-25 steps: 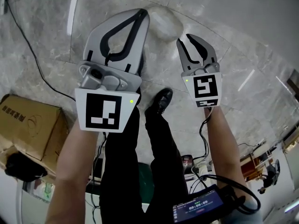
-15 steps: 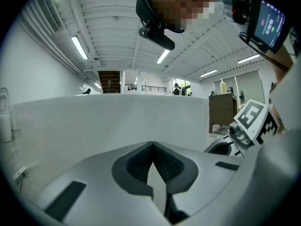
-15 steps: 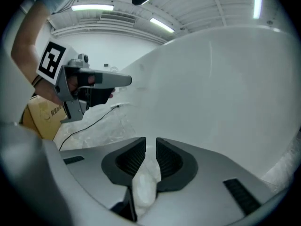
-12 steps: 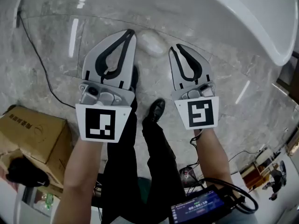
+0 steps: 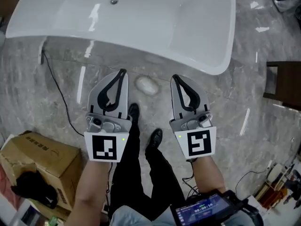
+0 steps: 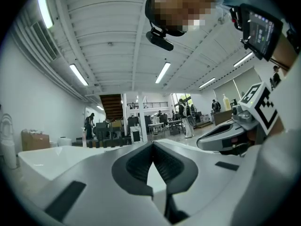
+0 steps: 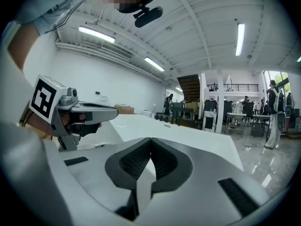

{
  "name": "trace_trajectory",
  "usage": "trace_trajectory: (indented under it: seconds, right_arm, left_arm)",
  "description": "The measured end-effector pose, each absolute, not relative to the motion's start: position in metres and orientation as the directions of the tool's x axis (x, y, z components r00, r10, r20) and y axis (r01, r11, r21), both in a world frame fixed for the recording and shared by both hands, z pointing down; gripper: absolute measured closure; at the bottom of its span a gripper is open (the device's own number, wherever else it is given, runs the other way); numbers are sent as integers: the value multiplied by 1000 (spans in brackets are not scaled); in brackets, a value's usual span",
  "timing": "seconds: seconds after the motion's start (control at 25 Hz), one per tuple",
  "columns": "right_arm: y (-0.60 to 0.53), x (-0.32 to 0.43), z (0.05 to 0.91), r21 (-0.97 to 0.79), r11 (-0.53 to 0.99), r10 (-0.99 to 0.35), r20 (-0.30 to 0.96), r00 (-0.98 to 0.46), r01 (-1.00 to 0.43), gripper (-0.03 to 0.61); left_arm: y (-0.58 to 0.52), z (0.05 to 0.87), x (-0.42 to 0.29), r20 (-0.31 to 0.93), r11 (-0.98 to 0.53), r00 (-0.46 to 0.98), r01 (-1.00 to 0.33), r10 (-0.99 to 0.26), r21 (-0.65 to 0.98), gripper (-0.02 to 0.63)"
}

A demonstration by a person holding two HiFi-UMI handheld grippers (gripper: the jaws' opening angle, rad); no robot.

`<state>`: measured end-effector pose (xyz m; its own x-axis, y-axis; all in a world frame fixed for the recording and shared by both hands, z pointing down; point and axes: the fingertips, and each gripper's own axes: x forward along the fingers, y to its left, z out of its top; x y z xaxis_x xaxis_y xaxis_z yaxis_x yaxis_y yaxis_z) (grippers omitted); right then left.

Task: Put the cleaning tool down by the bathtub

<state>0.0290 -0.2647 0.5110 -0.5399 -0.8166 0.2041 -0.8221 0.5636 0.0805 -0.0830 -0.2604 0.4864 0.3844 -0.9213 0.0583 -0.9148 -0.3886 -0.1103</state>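
Note:
A white bathtub (image 5: 141, 18) fills the top of the head view, on a grey marble floor. A pale oval object (image 5: 146, 85), perhaps the cleaning tool, lies on the floor just in front of the tub, and neither gripper touches it. My left gripper (image 5: 122, 71) points toward the tub on the object's left, with its jaws shut and nothing between them. On the object's right, my right gripper (image 5: 175, 77) is also shut and empty. In each gripper view the dark pads (image 6: 152, 147) (image 7: 150, 142) meet at the tips, with the tub's white rim (image 7: 141, 124) behind.
A cardboard box (image 5: 37, 159) sits at the lower left, and a black cable (image 5: 56, 95) runs across the floor toward the tub. Dark furniture (image 5: 282, 86) stands at the right. The person's black shoes (image 5: 155, 138) are below the grippers. A screen (image 5: 202, 210) is strapped near the right arm.
The right gripper's jaws went from wide open to shut. The view has tilted up, bringing the whole bathtub in. Both grippers now sit level on either side of the pale object.

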Motion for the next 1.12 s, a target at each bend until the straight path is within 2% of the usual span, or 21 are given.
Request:
trace_trajectory:
  seconds: [0.24, 0.52, 0.68, 1.12]
  right_arm:
    - [-249, 46, 368, 145, 522, -853, 73, -517, -841, 565]
    - [-210, 64, 234, 165, 475, -874, -28, -486, -864, 565]
    - [-180, 76, 192, 155, 467, -881, 0, -472, -871, 565]
    - [-138, 99, 107, 188, 423, -892, -84, -443, -886, 565]
  left_arm:
    - [-239, 345, -85, -83, -349, 362, -926, -928, -141, 599]
    - [-193, 225, -80, -135, -274, 290, -953, -947, -127, 600]
    - [-166, 171, -70, -165, -263, 284, -955, -945, -135, 600]
    - [-120, 92, -54, -236, -225, 252, -965, -938, -137, 600]
